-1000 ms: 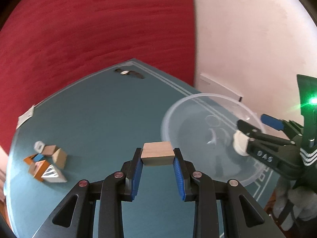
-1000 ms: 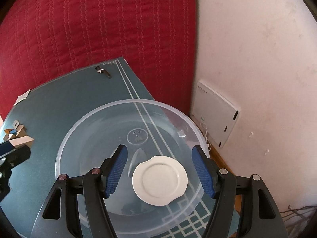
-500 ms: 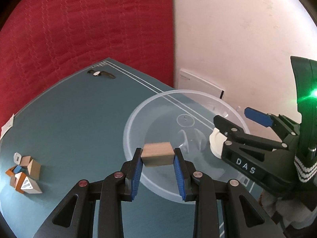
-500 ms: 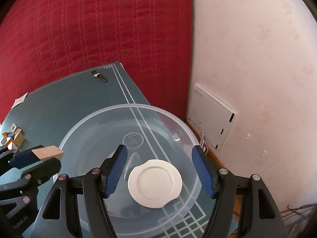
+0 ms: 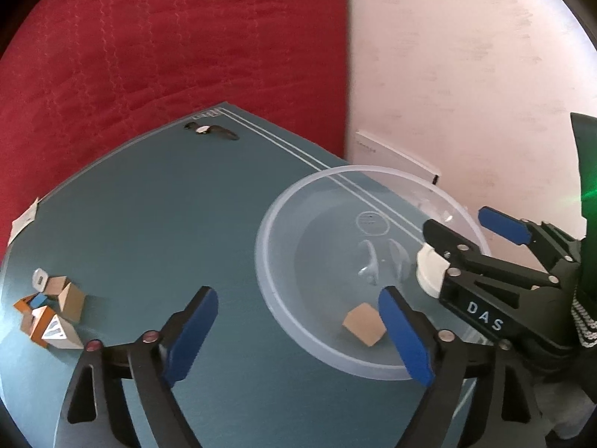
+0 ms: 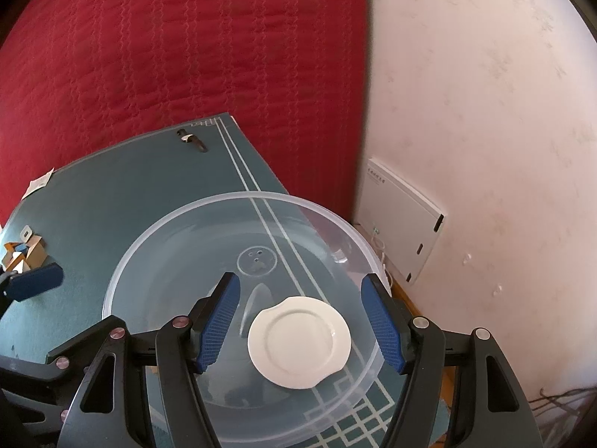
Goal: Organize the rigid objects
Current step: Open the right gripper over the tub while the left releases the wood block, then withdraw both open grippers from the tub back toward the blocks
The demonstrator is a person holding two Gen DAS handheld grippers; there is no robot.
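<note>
White "DAS" lettering marks the right gripper [image 5: 466, 239].

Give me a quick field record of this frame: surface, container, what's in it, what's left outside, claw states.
surface: teal table
container: clear plastic bowl, on the table's right side
in bowl: one plain wooden block; whether it has settled cannot be told
white disc: between the right claw's fingers, above the bowl; no contact visible
left outside: cluster of wooden blocks near the table's left edge
left claw: opening, nothing between its fingers
right claw: open
also on table: small dark item at far edge
</note>
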